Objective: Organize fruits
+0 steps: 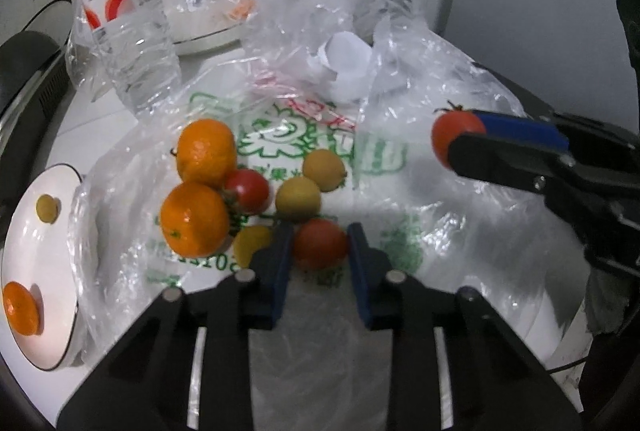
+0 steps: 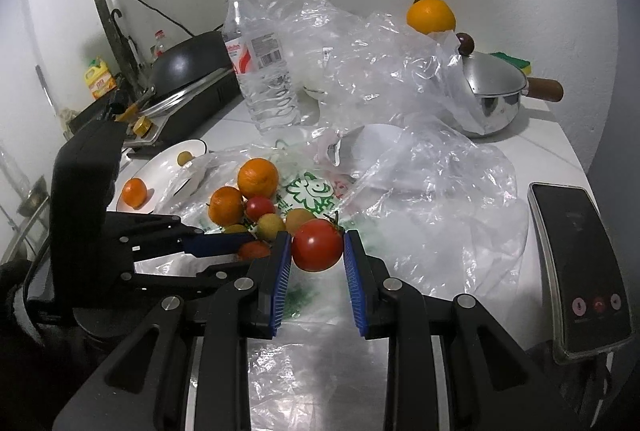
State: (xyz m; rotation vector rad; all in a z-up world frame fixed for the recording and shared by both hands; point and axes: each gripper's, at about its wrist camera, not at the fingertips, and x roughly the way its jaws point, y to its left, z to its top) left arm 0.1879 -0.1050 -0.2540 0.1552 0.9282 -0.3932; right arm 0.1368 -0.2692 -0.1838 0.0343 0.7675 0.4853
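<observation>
On a white counter [image 2: 532, 135] against a pale wall, crumpled clear plastic bags [image 2: 420, 183] cover most of the middle, leaving bare surface only along the right edge and far corner. My left jaws [image 1: 320, 245] are clamped on a small red-orange tomato [image 1: 320, 243] resting on the green-printed bag [image 1: 280, 143], just beside a heap of two orange mandarins [image 1: 206, 151], a red cherry tomato [image 1: 248, 191] and small yellow round fruits [image 1: 298, 199]. My right jaws [image 2: 317, 251] hold a larger red tomato [image 2: 317, 245] with a green stalk, lifted just above the plastic.

At the counter's left edge sits a white black-rimmed plate [image 1: 24, 231] carrying one mandarin and one small yellow-green fruit. A clear water bottle with a red-and-white label [image 2: 260, 63] stands behind the heap, hemming it in.

Only the right wrist view shows the steel saucepan with a wooden handle [image 2: 496, 99] at the far right, an orange perched above it on the plastic, a black wok on a stove at the far left, and a dark phone-like handset [image 2: 576, 271] at the near right edge. Only the left wrist view shows crumpled white paper [image 1: 348, 67] inside the bags.
</observation>
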